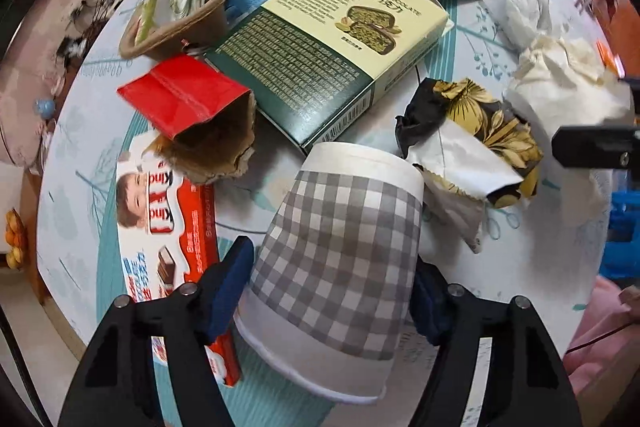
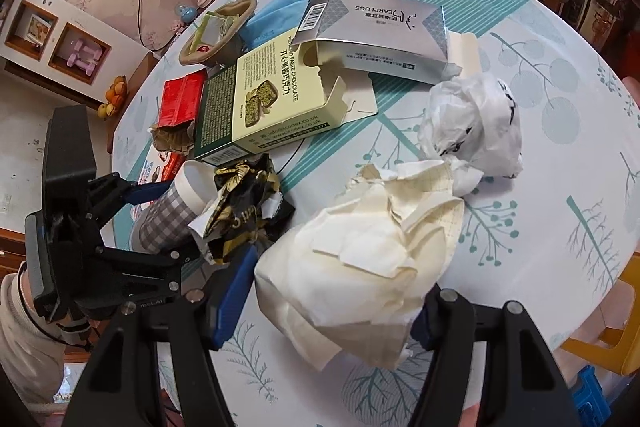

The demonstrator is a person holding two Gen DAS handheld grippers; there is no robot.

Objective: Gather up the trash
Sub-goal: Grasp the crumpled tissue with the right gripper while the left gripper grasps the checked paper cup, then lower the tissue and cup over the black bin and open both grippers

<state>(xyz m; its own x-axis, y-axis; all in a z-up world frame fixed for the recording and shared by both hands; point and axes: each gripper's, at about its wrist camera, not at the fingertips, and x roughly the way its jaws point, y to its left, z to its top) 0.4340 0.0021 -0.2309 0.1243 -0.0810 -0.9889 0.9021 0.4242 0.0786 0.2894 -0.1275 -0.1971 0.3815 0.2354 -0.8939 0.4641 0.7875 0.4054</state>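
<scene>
— Two grips: left gripper [image 1: 332, 291] jaws pinch the checked paper cup [image 1: 336, 251] lying on the desk [image 2: 540, 155]; right gripper [image 2: 332, 311] jaws straddle the crumpled cream paper [image 2: 360, 259]; whether they press it, I can't tell.
— Both look light, crushable; squeeze gently mid-body. Legible: "Kinder" box [image 1: 168, 227], "EARPLUGS" carton [image 2: 376, 27], "PASTE CHOCOLATE" box [image 2: 256, 99].

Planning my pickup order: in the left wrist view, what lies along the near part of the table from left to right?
Kinder box → checked paper cup between the left claw's fingers → black-and-gold wrapper → cream crumpled paper.
</scene>
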